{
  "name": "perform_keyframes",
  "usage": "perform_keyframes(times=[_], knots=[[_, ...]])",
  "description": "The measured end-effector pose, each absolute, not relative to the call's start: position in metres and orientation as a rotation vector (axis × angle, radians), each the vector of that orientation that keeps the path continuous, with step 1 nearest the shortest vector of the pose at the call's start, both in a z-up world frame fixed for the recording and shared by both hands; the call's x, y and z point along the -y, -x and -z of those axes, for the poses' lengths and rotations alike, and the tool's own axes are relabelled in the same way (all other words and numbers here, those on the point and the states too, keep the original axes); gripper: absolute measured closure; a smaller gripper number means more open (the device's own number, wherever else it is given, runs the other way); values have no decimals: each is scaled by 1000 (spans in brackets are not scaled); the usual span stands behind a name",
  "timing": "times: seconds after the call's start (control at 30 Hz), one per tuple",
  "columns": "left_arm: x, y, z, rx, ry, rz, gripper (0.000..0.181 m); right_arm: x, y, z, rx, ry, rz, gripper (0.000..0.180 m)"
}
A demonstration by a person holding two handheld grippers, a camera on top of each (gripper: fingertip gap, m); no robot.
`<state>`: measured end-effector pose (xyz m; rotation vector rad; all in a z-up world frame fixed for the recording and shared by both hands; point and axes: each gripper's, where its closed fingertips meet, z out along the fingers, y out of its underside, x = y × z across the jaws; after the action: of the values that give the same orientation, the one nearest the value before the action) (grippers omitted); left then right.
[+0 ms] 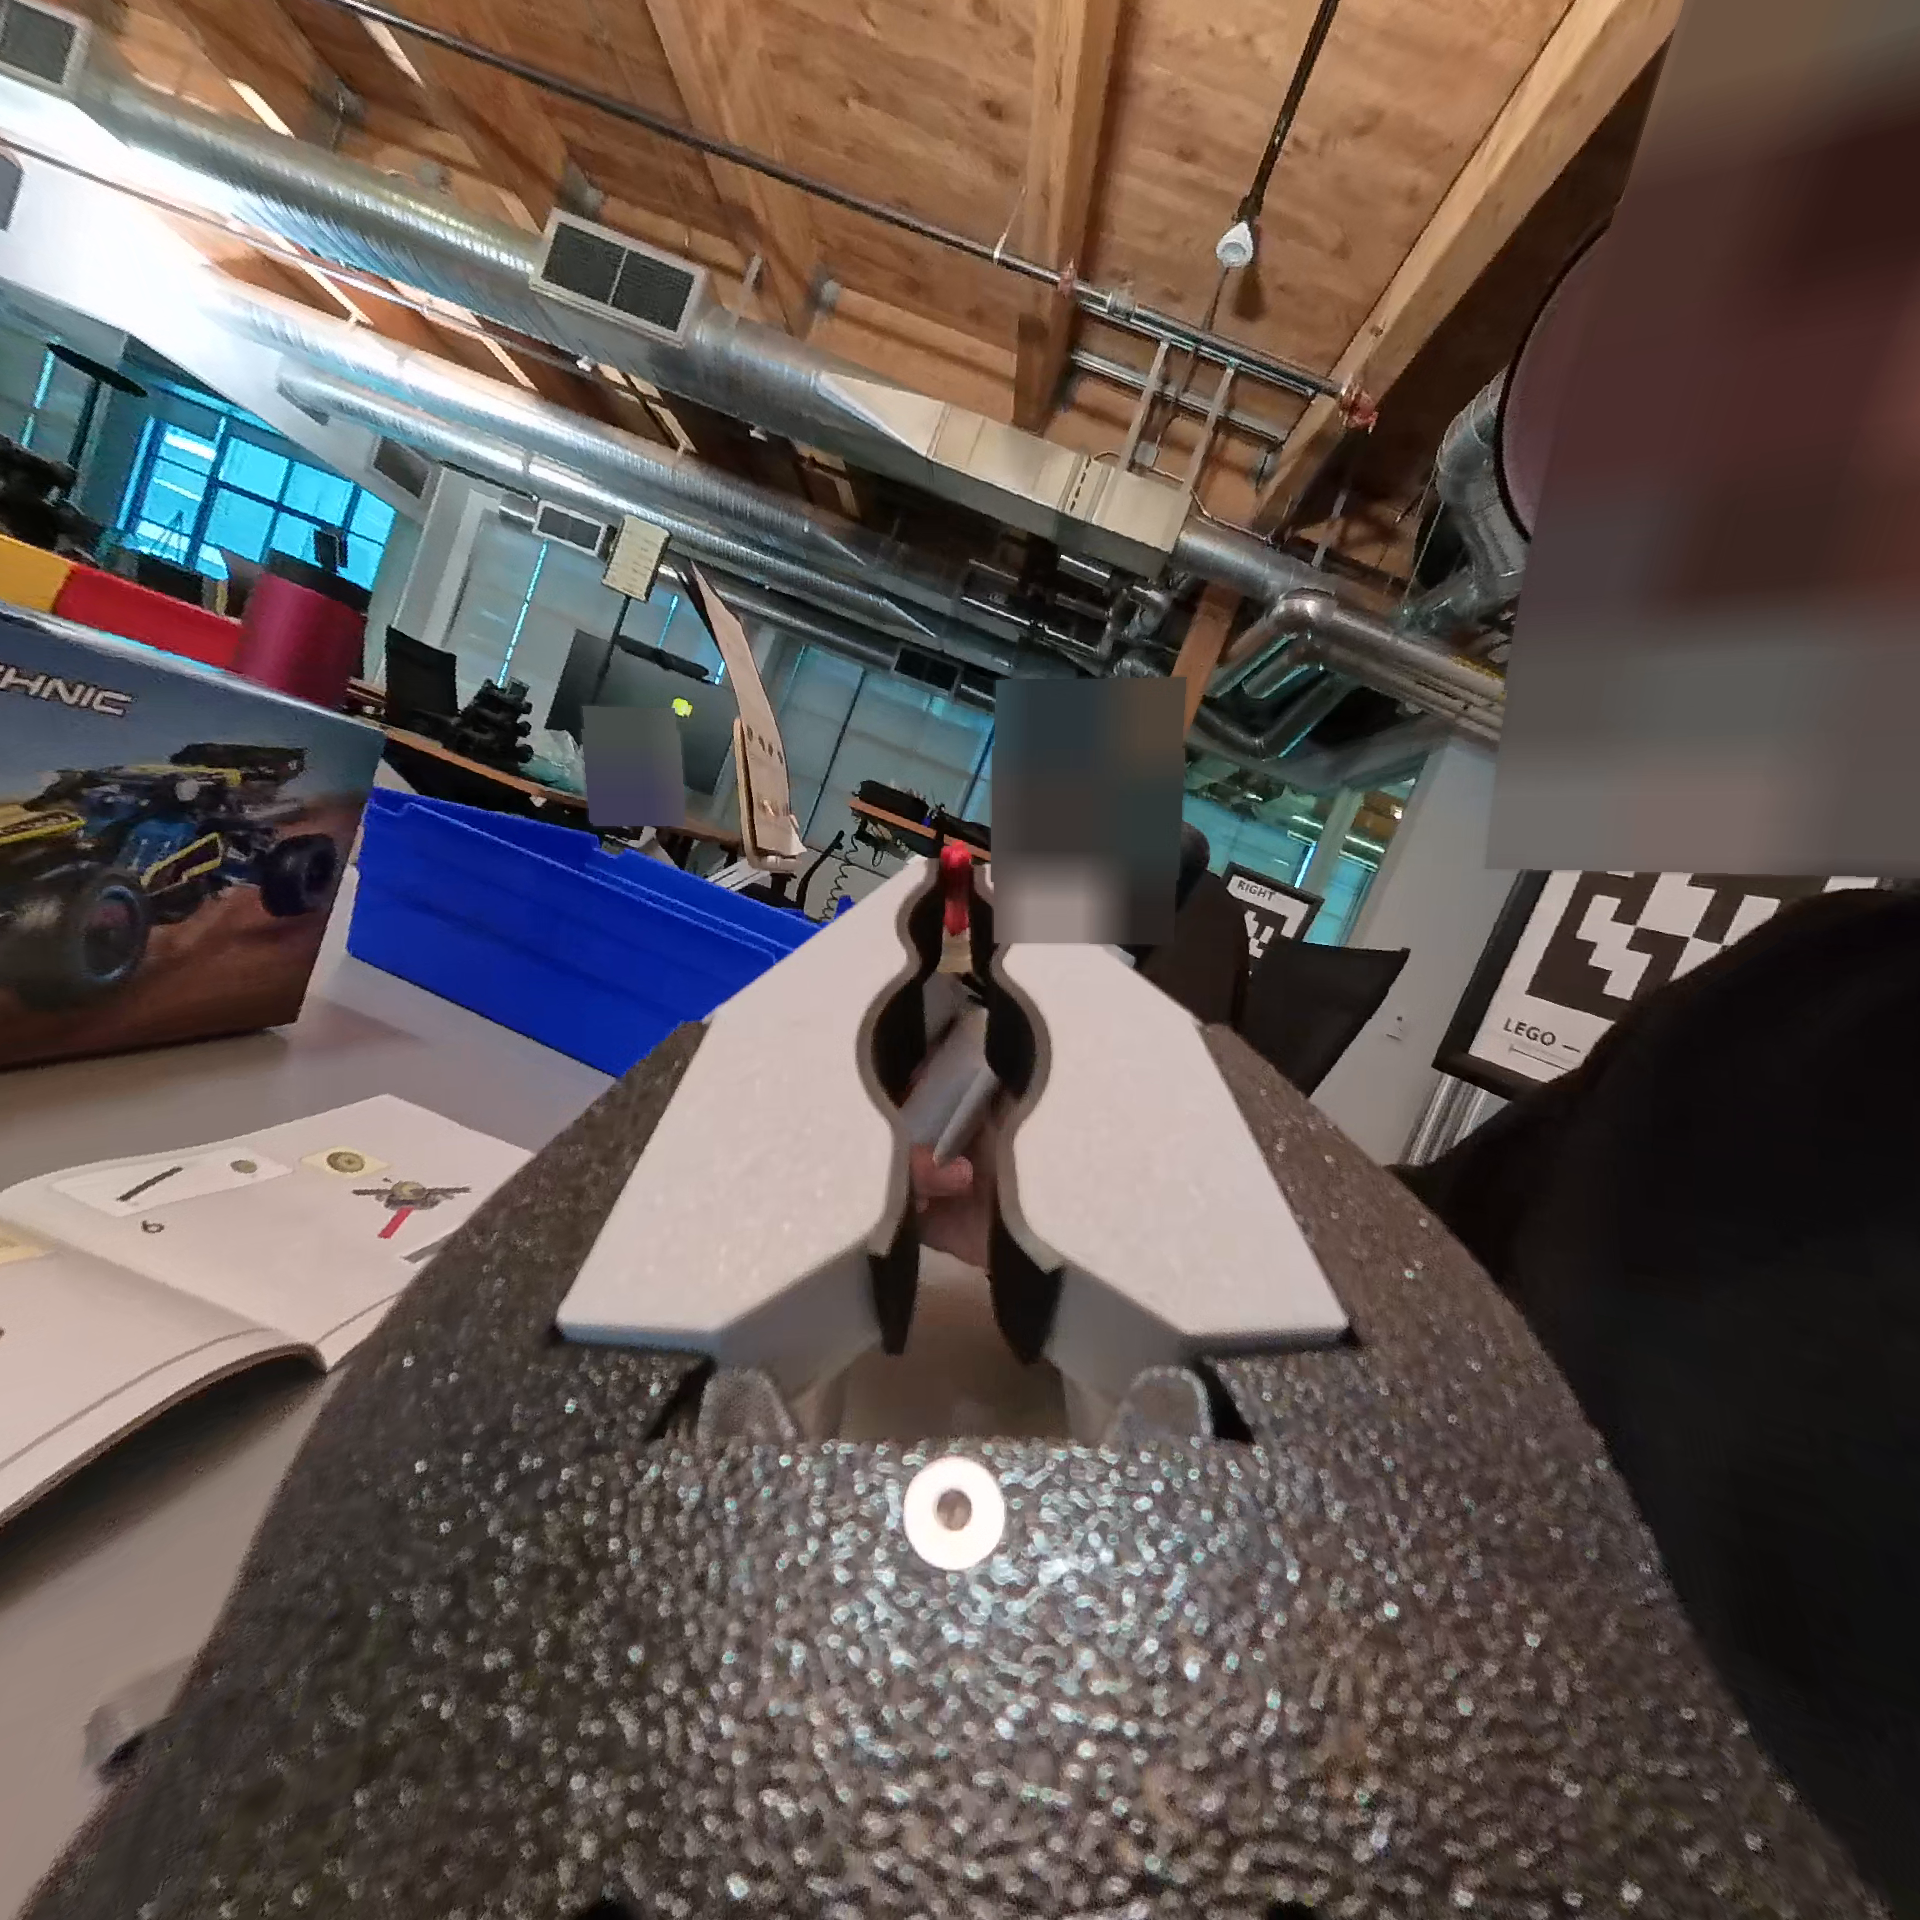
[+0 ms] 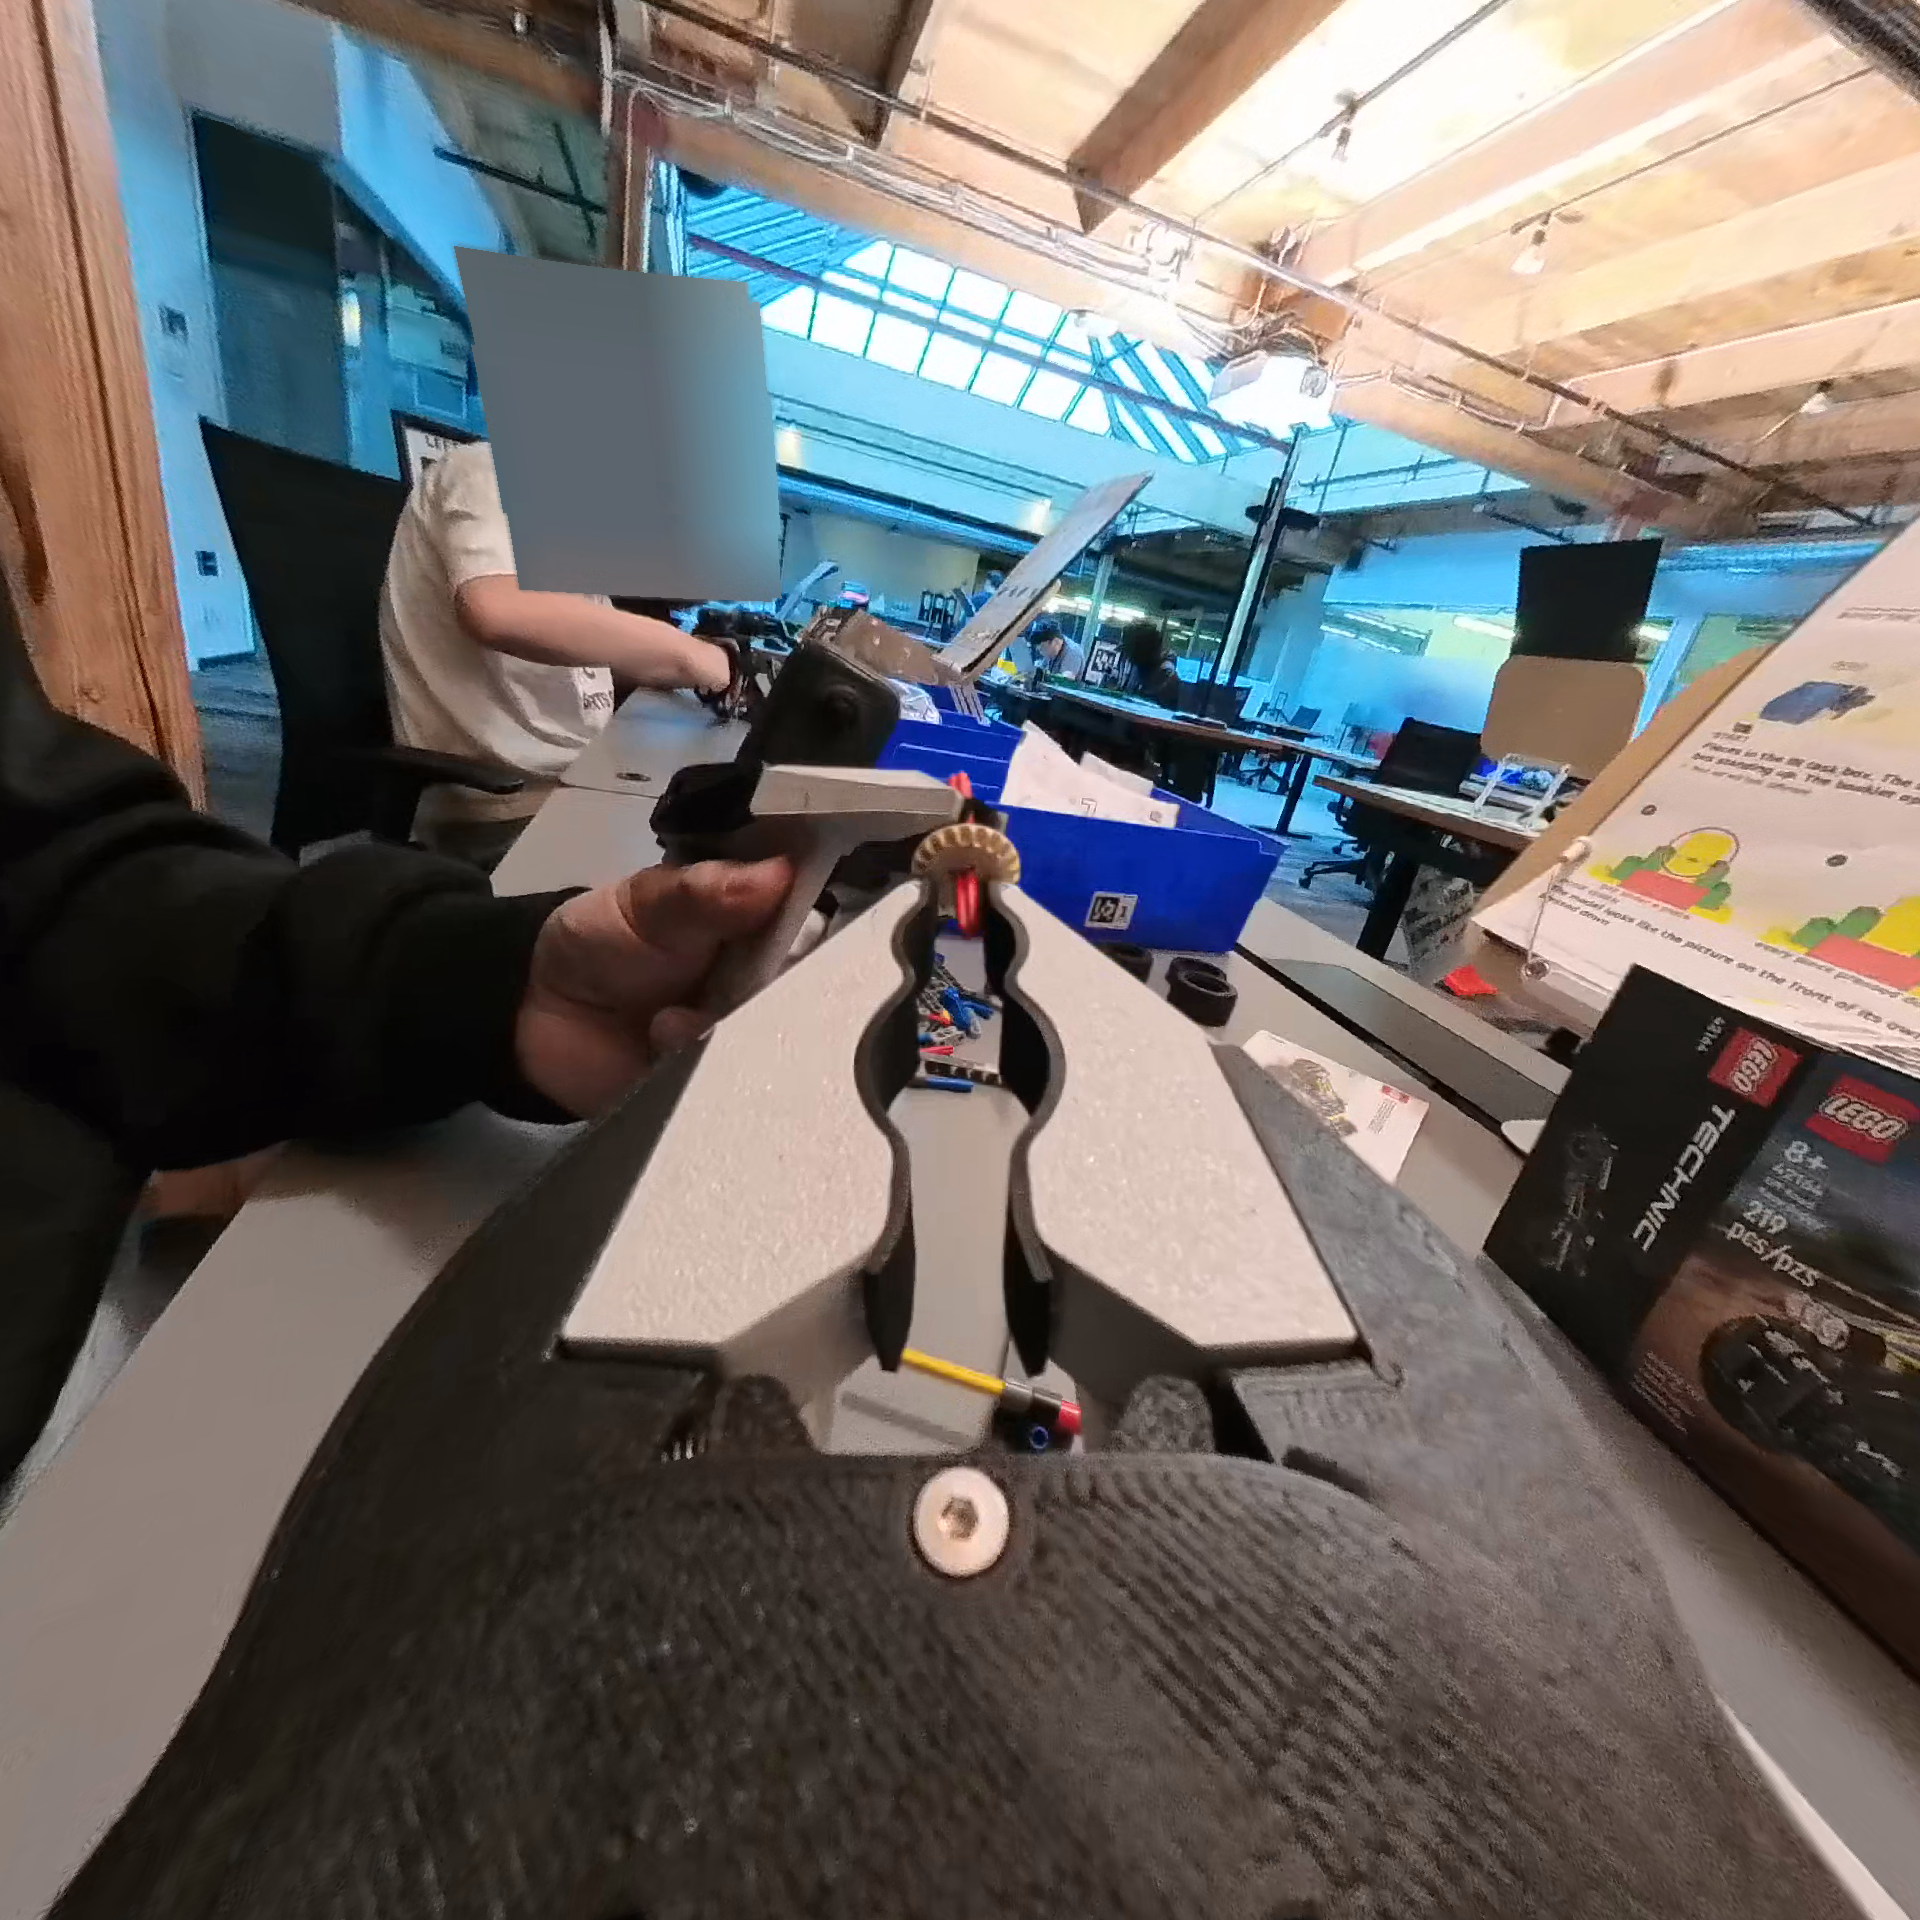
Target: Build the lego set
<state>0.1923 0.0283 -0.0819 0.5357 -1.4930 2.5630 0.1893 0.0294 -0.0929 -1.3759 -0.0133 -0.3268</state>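
A red axle (image 2: pixel 966 902) carries a tan bevel gear (image 2: pixel 951 854) and is held up in the air above the grey table (image 2: pixel 260 1403). My right gripper (image 2: pixel 961 914) is shut on the axle just below the gear. My left gripper (image 2: pixel 951 805), held by a hand in a black sleeve, comes in from the left and pinches the axle's top end. In the left wrist view, my left gripper (image 1: pixel 954 894) is shut on the red axle (image 1: pixel 954 883), and the gear (image 1: pixel 964 951) shows just behind the tips.
Blue bins (image 2: pixel 1132 862) stand at the back of the table, with loose small parts (image 2: pixel 951 1023) and black tyres (image 2: pixel 1200 987) in front. The set's box (image 2: pixel 1714 1247) is at the right and an open instruction booklet (image 1: pixel 208 1247) at the left. A person in a white shirt (image 2: pixel 457 644) sits beyond. Only a small space, under 4 cm, lies between the two pairs of fingers.
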Motion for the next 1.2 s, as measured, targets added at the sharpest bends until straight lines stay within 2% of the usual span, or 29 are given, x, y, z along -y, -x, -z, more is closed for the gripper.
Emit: perform_keyframes(times=[0.2, 0.3, 0.43, 0.5, 0.67, 0.73, 0.87, 1.2], knots=[[-27, -193, 90, 1627, -535, -2510, 178, -29, -190, 102, 23, 1453, 341, 177], [-31, -195, 116, 2000, -557, -2354, 156, -17, -188, 120, 32, 1578, 271, 177], [-52, -176, 181, 2697, -391, -1829, 149, 18, -177, 171, -38, 1820, 43, 177], [-55, -166, 213, 2887, -305, -1571, 144, 28, -172, 195, -50, 1925, 24, 177], [-39, -145, 252, 2984, -125, -1280, 139, 28, -160, 217, -5, 2105, 1, 177], [-31, -144, 252, 2948, -125, -1290, 139, 28, -155, 224, 10, 2152, -30, 177], [-26, -144, 254, 2946, -121, -1243, 159, 22, -152, 233, 23, 2178, -42, 177], [-27, -150, 241, 2842, -78, -1423, 159, 11, -149, 236, 81, 2179, 1, 177]])
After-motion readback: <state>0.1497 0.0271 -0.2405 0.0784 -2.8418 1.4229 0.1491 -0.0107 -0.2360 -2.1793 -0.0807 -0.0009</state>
